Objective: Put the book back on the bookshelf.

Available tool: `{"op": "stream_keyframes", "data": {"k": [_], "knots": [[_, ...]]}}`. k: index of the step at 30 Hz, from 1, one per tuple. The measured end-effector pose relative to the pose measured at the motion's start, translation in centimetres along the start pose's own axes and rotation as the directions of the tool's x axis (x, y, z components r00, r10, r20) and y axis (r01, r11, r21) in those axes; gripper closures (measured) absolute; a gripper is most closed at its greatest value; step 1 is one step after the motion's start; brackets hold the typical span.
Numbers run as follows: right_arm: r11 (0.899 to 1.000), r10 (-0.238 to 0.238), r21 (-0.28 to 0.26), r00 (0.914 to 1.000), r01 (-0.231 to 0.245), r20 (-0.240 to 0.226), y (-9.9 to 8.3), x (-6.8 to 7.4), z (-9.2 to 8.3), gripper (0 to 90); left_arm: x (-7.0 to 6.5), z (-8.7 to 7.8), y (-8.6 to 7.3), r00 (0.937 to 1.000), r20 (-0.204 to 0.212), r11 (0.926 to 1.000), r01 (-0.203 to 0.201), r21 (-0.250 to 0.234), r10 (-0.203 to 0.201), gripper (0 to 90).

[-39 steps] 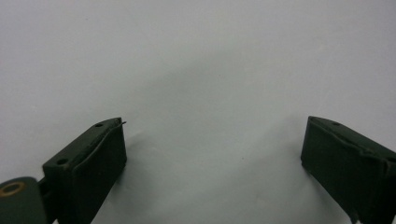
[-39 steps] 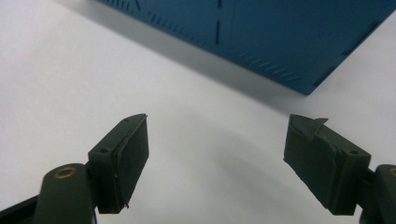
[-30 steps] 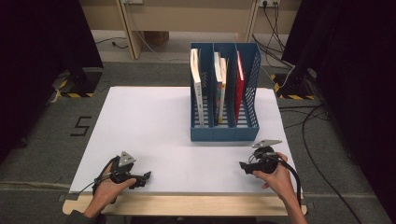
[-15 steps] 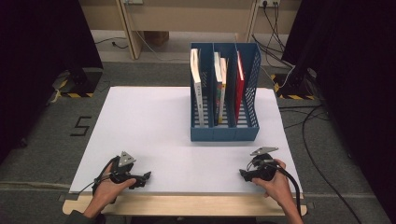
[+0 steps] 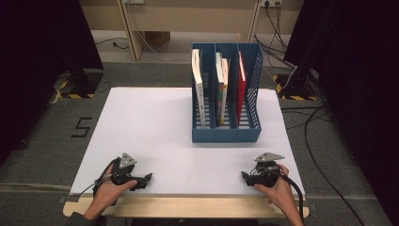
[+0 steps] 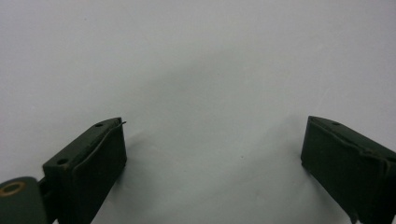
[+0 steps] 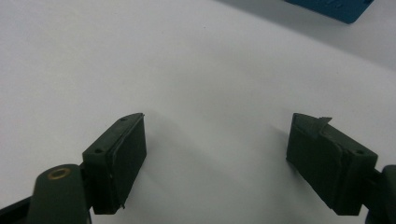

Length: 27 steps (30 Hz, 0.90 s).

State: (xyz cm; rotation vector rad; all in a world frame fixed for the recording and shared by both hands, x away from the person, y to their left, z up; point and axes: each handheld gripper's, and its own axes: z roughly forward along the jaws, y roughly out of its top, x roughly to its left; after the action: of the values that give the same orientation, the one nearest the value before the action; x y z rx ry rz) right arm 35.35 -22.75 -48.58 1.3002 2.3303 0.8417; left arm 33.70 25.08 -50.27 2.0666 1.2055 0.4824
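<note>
Resting on the white table [image 5: 155, 127], left gripper [image 5: 146, 179] and right gripper [image 5: 244, 177] both wide, empty, blue file rack [image 7: 334, 8] cut off at frame edge

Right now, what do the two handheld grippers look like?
Both the left gripper and right gripper are black, each topped with a grey three-cornered plate and trailing a black cable. Fingers are blocky black pads with small screw holes; a brass-coloured ring sits near each base.

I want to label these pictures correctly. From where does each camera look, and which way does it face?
High view: above the person's side, facing forward and down on the white table; both hands show.
Left gripper view: on the left gripper, facing bare tabletop between open jaws.
Right gripper view: on the right gripper, jaws open, facing the blue file rack.
Shared: that rack.
</note>
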Motion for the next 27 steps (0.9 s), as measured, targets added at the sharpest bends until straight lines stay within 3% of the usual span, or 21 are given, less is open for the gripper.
{"op": "stream_keyframes", "data": {"k": [27], "knots": [[0.997, 0.013, -0.073, 0.9998, -0.012, 0.014, -1.1, 0.2, -0.1, 20.6, 0.0, -0.1, 0.0, 1.0000, 0.003, 1.0000, -0.005, 0.002, 0.005, 5.9]]}}
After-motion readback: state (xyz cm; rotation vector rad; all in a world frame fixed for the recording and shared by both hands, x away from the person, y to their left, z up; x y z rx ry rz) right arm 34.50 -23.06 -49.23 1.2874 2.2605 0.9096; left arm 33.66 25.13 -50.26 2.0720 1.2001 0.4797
